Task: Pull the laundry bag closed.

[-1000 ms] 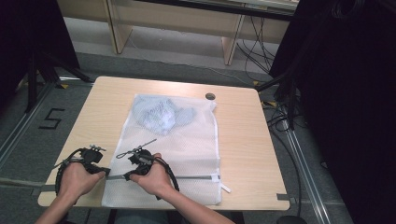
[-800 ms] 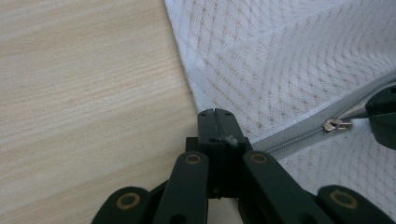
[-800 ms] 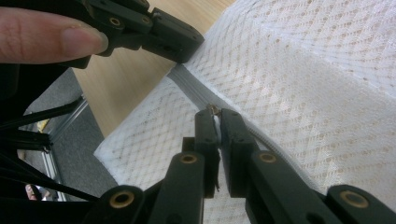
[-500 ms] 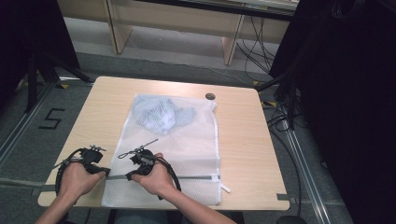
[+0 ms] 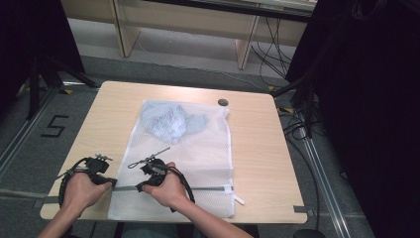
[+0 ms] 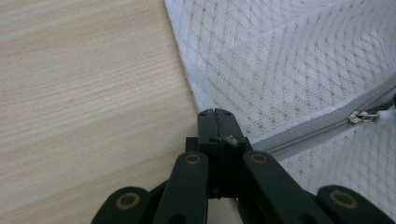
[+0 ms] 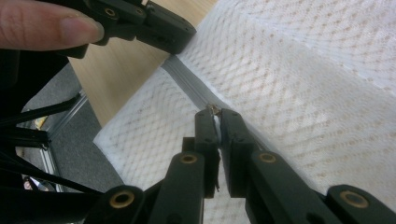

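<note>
— What did the overhead camera catch, left to right?

— I had the left gripper at the near left of the table, its jaws pressed together on the left end of the mesh bag, right where the grey zipper begins. In the left gripper view the gripper was clamped on the bag's edge, a scrap of white mesh caught between the jaws, bare table to one side.

— And the other hand?

— Just beside it. My right gripper sat on the zipper line, a little in from the left end. In its own view the gripper was nipping the metal zipper pull at the jaw tips, with a narrow slit left between the jaws lower down. The left gripper's black jaws showed beyond, touching the bag's edge, a fingertip above them.

— Where was the bag?

— Flat on the table, running from the near edge toward the far side, zipper across the near end. A blue garment lay bunched inside at the far end. A small dark disc sat on the table near the bag's far right corner.
</note>
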Action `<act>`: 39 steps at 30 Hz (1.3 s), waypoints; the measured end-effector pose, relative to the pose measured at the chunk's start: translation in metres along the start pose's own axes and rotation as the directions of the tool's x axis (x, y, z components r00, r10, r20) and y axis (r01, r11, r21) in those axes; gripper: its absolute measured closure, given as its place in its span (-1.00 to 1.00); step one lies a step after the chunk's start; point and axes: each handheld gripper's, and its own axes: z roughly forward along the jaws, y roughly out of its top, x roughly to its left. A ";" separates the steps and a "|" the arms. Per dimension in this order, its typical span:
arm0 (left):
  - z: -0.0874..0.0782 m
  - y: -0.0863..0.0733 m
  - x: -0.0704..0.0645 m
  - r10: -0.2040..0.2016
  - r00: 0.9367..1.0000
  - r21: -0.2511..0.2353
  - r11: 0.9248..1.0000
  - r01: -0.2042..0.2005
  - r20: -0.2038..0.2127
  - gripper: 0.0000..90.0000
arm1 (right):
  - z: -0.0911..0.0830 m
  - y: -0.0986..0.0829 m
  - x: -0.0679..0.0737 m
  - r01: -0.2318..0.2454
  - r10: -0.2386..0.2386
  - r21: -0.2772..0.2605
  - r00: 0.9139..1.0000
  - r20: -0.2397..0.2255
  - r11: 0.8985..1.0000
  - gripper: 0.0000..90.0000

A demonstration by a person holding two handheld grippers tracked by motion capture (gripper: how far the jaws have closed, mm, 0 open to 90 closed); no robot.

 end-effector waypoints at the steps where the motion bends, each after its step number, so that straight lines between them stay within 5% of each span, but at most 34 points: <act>1: 0.000 0.000 0.000 -0.001 1.000 0.000 1.000 0.001 0.000 1.00 | -0.001 0.000 0.000 -0.005 0.005 0.002 1.000 0.001 1.000 0.93; 4: 0.000 0.000 0.000 0.001 1.000 0.001 1.000 -0.001 0.000 1.00 | -0.002 -0.001 -0.002 0.019 -0.019 -0.003 1.000 0.003 1.000 0.93; 10: 0.000 0.000 0.000 0.001 1.000 0.001 1.000 -0.001 -0.001 1.00 | -0.006 -0.003 -0.003 -0.019 0.019 0.004 1.000 -0.001 1.000 0.93; 11: 0.000 0.000 0.000 0.001 1.000 0.001 1.000 -0.001 -0.001 1.00 | -0.006 -0.003 -0.006 0.007 -0.007 0.003 1.000 0.002 1.000 0.93; 16: 0.000 0.000 0.000 0.001 1.000 0.001 1.000 -0.001 -0.001 1.00 | -0.008 -0.005 -0.005 -0.036 0.035 0.011 0.999 0.004 0.999 0.93; 18: 0.000 0.000 0.000 0.000 1.000 0.000 1.000 0.000 -0.001 1.00 | -0.008 -0.005 -0.008 0.025 -0.025 0.003 1.000 0.001 1.000 0.93; 20: 0.000 0.000 0.000 0.002 1.000 0.000 1.000 -0.002 -0.001 1.00 | -0.009 -0.006 -0.006 -0.027 0.027 0.010 1.000 0.002 1.000 0.93; 29: -0.001 0.000 0.000 0.004 1.000 0.011 1.000 -0.004 -0.006 1.00 | -0.011 -0.008 -0.011 0.007 -0.007 0.009 1.000 0.001 1.000 0.93; 30: -0.001 0.001 0.000 0.004 1.000 0.019 1.000 -0.004 -0.001 1.00 | -0.011 -0.009 -0.009 -0.030 0.030 0.013 1.000 0.003 0.999 0.93; 39: 0.000 0.000 0.000 0.001 1.000 -0.003 1.000 -0.001 0.000 1.00 | -0.016 -0.011 -0.012 -0.016 0.016 0.008 1.000 0.007 1.000 0.93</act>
